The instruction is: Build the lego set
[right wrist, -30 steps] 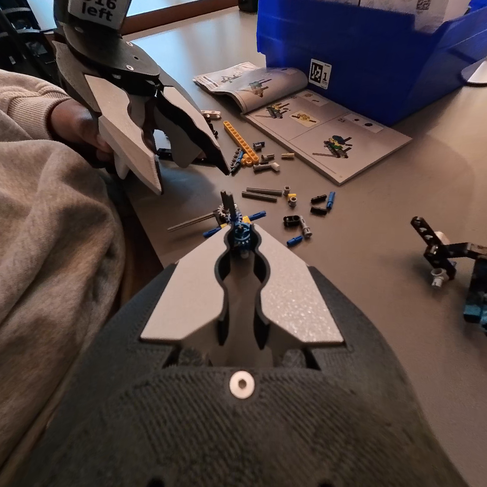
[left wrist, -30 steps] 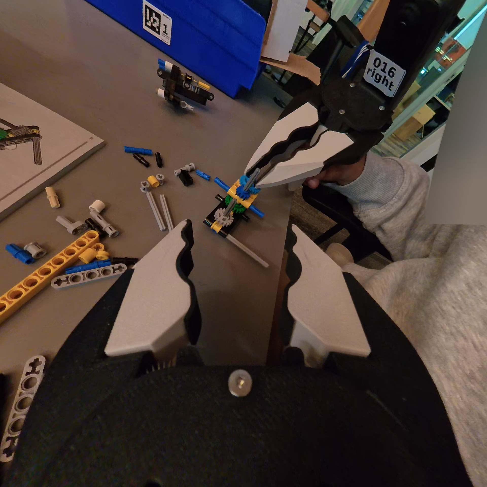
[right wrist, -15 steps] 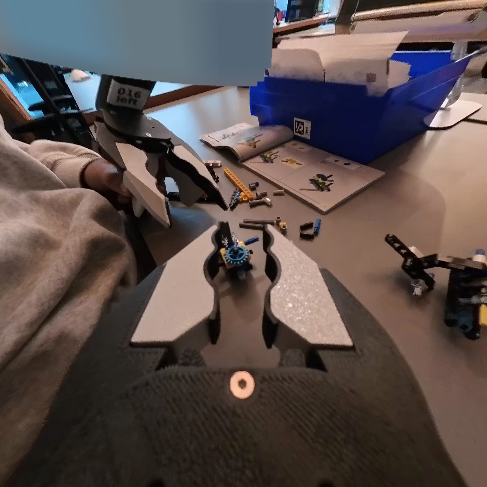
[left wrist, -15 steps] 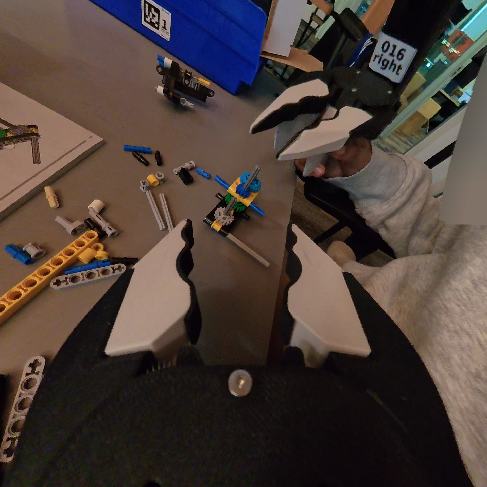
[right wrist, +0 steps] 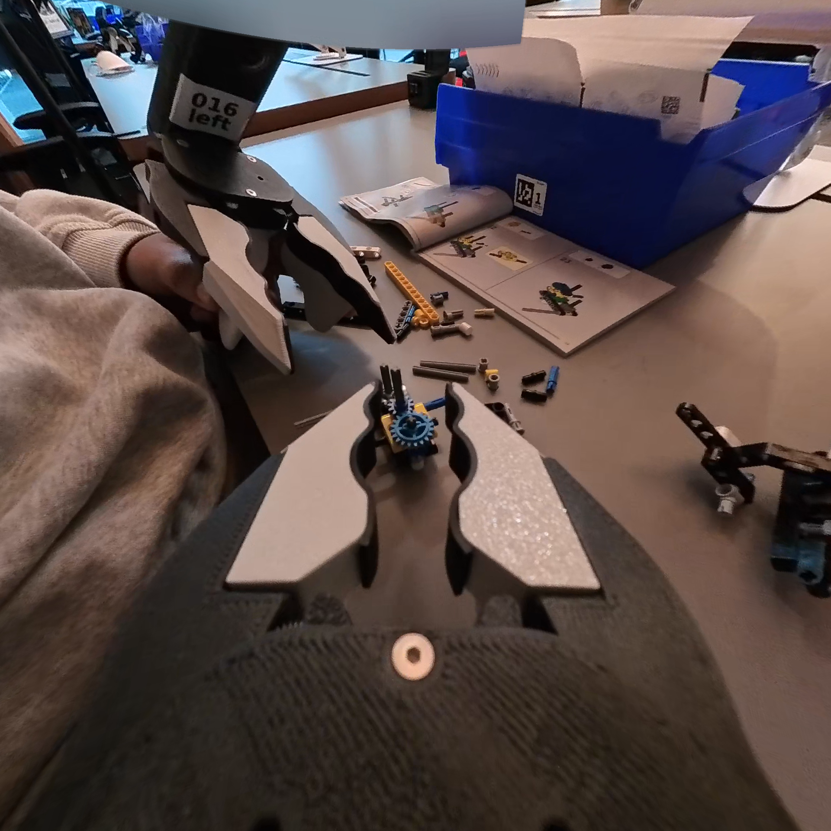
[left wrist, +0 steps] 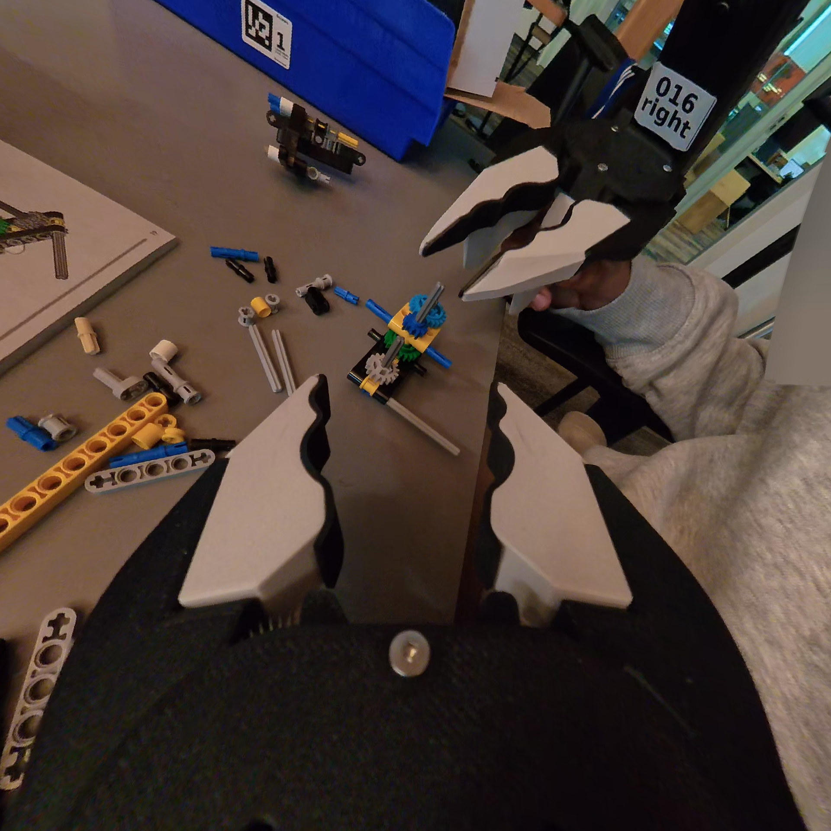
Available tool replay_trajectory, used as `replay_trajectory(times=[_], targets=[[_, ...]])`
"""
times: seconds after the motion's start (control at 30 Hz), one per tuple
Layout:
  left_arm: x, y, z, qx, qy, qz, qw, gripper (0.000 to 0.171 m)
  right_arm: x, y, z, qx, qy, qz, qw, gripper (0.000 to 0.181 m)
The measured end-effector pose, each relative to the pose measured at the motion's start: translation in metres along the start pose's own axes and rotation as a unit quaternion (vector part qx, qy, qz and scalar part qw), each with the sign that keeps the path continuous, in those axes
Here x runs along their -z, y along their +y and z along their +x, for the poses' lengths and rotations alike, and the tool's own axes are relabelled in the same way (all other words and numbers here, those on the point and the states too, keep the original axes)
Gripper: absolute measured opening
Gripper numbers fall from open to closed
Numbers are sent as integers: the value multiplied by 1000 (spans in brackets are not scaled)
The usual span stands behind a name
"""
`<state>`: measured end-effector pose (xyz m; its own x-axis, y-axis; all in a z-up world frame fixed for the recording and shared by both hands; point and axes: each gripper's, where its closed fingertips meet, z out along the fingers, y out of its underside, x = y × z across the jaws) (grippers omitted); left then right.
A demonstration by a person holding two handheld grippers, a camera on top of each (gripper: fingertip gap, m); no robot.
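Progress on the lego set looks partial, in my judgement. Near the desk point(left wrist: 135, 148) edge stands a small gear assembly point(left wrist: 400, 346), with blue, green and grey gears on a yellow and black frame and grey axles through it. A second, darker sub-assembly point(left wrist: 310, 135) sits farther away, close to the blue bin point(left wrist: 368, 67). Many pieces are not yet used: a long yellow beam point(left wrist: 76, 463), grey beams, two loose grey axles point(left wrist: 274, 357) and small pins lie scattered on the left, beside the open instruction booklet point(right wrist: 530, 279). The left claw point(left wrist: 407, 454) is apart and holds nothing, just near the gear assembly. The right claw point(right wrist: 411, 431) is also apart and empty, hovering above the assembly without touching it. Much building seems left.
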<state>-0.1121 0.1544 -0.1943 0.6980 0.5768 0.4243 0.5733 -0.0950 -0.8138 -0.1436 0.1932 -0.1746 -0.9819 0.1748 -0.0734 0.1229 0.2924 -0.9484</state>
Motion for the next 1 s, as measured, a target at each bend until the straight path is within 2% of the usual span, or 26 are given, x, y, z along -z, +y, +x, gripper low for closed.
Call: replay_trajectory(times=[0.37,0.47,0.57,0.63,0.8,0.93,1.0], targets=[[0,-3,-5,-12,-29,3,999,70,3,-4,6,-2,17,12,1000,25],[7,-25,-23,22,-61,44,997,71,7,-7,12,-14,27,26,999,26],[21,-58,-61,60,-134,95,985,72,11,-10,16,-26,32,40,998,26],[22,-74,-84,65,-178,100,977,74,13,-11,17,-26,34,47,998,26],[-9,-68,-126,9,-252,-20,967,73,19,-13,15,-18,37,51,998,25],[-25,-67,-152,-1,-295,-60,954,74,24,-17,12,-17,40,61,997,24],[-34,-60,-156,12,-293,-85,952,84,26,-19,12,-18,41,67,997,24]])
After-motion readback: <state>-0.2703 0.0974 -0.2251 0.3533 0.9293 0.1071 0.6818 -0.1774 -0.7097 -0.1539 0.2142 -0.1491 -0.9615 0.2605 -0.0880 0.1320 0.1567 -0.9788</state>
